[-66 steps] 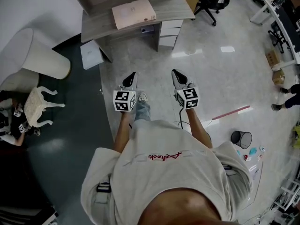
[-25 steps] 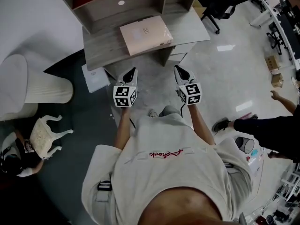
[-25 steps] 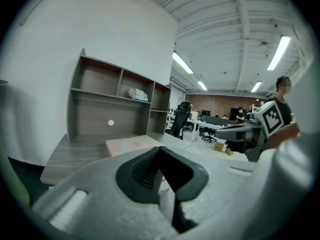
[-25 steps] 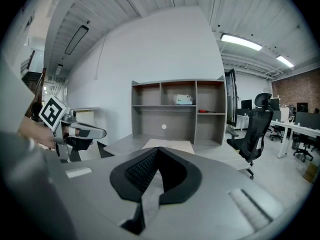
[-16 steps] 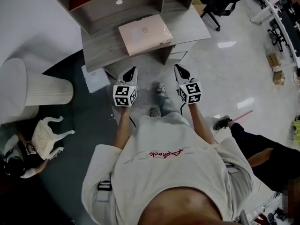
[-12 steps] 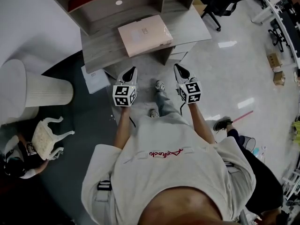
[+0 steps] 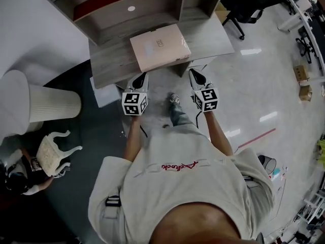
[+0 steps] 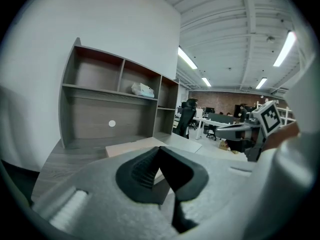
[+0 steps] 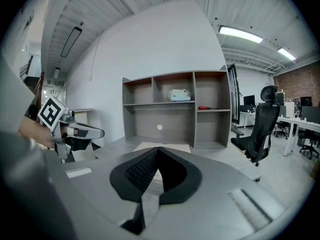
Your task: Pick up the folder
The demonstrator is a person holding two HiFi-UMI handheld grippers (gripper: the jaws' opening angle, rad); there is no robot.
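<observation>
You are working the approach, holding the left claw [image 7: 141, 79] and right claw [image 7: 194, 75] closed on nothing, just short of the folder [image 7: 160, 47] lying on the table [image 7: 111, 65] ahead, so spreading one claw over its near edge is coming next.

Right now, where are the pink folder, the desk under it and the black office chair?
pink folder [image 7: 160, 47], head view, middle of its top cover.
desk [image 7: 109, 65], head view, bare top to the left of the folder.
black office chair [image 9: 263, 121], right gripper view, its backrest.
</observation>
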